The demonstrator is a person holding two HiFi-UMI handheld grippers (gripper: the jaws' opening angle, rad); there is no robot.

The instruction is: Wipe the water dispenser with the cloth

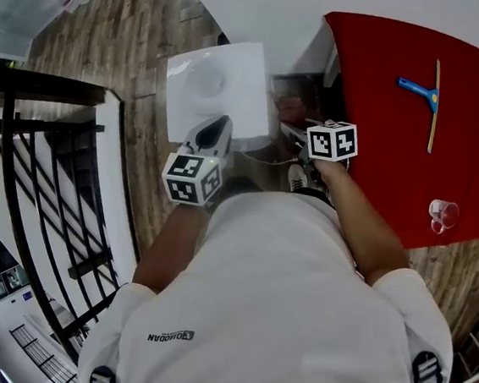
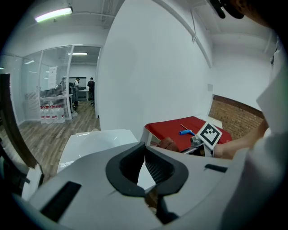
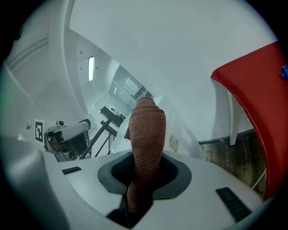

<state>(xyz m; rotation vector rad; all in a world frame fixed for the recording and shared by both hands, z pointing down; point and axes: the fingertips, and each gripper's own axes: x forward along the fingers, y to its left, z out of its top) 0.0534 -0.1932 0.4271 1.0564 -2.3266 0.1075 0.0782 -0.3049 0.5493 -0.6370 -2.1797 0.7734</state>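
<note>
The white water dispenser (image 1: 221, 87) is seen from above, just ahead of me. My left gripper (image 1: 214, 131) hovers over its near edge, and in the left gripper view the left gripper (image 2: 145, 148) is shut with nothing in its jaws. The right gripper (image 1: 304, 127) sits at the dispenser's right side, shut on a brown cloth (image 1: 291, 107). In the right gripper view the cloth (image 3: 146, 130) stands up from between the jaws of the right gripper (image 3: 146, 158), next to the dispenser's white side panel (image 3: 182, 139). The cloth (image 2: 167, 143) also shows in the left gripper view.
A red table (image 1: 396, 160) stands right of the dispenser, with a blue squeegee (image 1: 424, 91) and a clear plastic cup (image 1: 443, 215) on it. A black railing (image 1: 42, 208) runs along the left. The floor is wood planks.
</note>
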